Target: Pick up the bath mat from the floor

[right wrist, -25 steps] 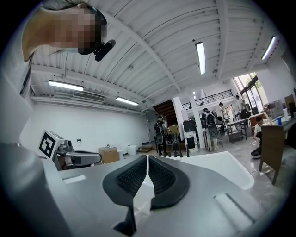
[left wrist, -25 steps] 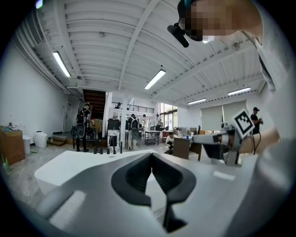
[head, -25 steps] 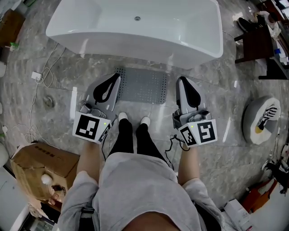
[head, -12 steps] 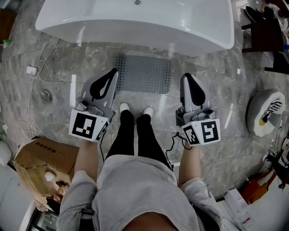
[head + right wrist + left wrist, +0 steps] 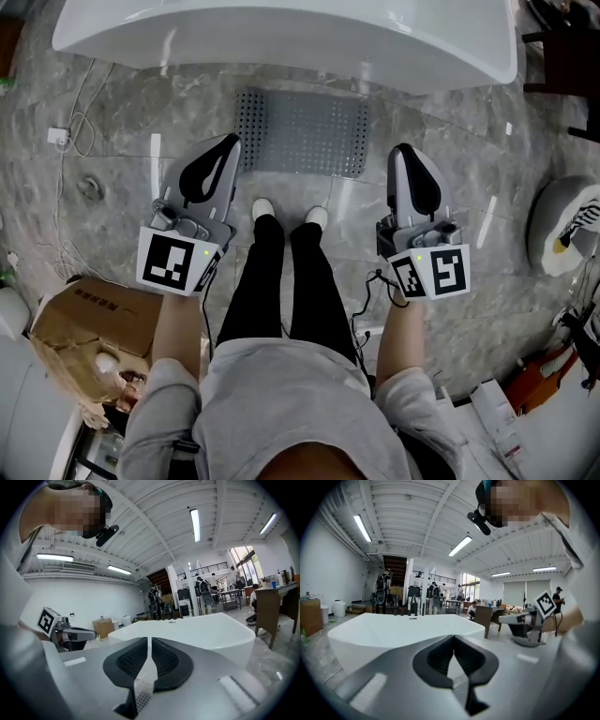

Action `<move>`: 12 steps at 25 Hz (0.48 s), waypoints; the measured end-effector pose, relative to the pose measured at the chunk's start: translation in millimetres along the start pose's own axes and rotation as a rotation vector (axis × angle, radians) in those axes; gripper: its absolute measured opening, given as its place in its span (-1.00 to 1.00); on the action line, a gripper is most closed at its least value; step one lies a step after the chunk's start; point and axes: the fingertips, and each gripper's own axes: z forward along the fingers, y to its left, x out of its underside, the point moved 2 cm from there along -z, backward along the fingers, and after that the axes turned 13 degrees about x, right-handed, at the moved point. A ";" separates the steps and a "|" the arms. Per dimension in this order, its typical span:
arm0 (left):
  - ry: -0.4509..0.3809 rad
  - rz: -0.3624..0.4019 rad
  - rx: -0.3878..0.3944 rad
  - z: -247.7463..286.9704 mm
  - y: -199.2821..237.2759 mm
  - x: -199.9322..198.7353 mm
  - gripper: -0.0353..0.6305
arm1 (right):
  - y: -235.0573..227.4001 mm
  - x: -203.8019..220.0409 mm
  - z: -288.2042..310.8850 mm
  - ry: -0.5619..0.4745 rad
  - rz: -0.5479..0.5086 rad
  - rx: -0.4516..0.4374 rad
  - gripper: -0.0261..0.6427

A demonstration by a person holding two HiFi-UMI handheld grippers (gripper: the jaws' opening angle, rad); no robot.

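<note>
Both grippers lowered toward floor. Left gripper [image 5: 225, 142] closed, empty; right gripper [image 5: 405, 150] barely parted, empty. Grey perforated rubber bath mat [image 5: 300, 132] flat, untouched; grasp and lift remain.

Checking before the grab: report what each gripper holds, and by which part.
Nothing is held: left gripper shut, right gripper barely parted, both empty; the bath mat lies on the floor.

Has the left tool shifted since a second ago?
Yes. In the head view the left tool has slid back along the left edge of the bath mat, from near its far corner to about halfway.
</note>
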 end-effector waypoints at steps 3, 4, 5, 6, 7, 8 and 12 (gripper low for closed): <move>0.010 -0.006 0.001 4.6 4.1 35.1 -0.89 | -6.7 34.1 4.6 0.009 -0.003 0.010 -0.84; 0.012 -0.007 -0.001 5.8 5.9 47.2 -0.89 | -8.3 46.2 6.4 0.012 -0.004 0.013 -0.84; 0.015 -0.008 -0.003 7.1 7.4 59.5 -0.89 | -9.7 58.4 8.0 0.015 -0.005 0.015 -0.84; 0.018 -0.009 -0.006 8.7 8.6 72.0 -0.89 | -11.2 70.8 9.6 0.018 -0.005 0.017 -0.84; 0.024 -0.008 -0.008 10.6 9.4 85.0 -0.89 | -12.8 83.6 11.1 0.021 -0.005 0.019 -0.84; 0.034 -0.007 -0.009 12.5 10.0 98.6 -0.89 | -14.2 96.8 12.5 0.025 -0.006 0.020 -0.84; 0.056 -0.010 -0.006 16.9 12.8 150.1 -0.89 | -18.2 146.8 16.7 0.041 -0.003 0.023 -0.83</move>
